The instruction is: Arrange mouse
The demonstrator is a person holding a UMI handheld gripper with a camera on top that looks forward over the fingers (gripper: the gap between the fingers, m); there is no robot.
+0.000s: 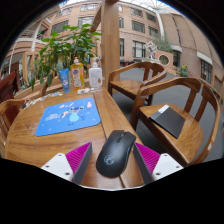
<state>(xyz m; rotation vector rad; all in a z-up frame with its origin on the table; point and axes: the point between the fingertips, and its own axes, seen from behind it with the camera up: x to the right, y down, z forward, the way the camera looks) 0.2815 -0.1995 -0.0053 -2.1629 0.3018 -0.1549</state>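
A black computer mouse (116, 155) sits between my two fingers, its front pointing away from me, over the near edge of the wooden table (30, 145). My gripper (114, 160) is shut on it, with the pink pads (73, 160) pressing its left and right sides. A blue mat (68, 115) lies on the table beyond the fingers and to the left, with a few small white items on it.
Bottles (96, 75) and a potted plant (65, 45) stand at the table's far end. Two wooden chairs stand to the right (140, 80), the nearer one (190, 120) holding a black notebook (167, 120). Windows and buildings lie behind.
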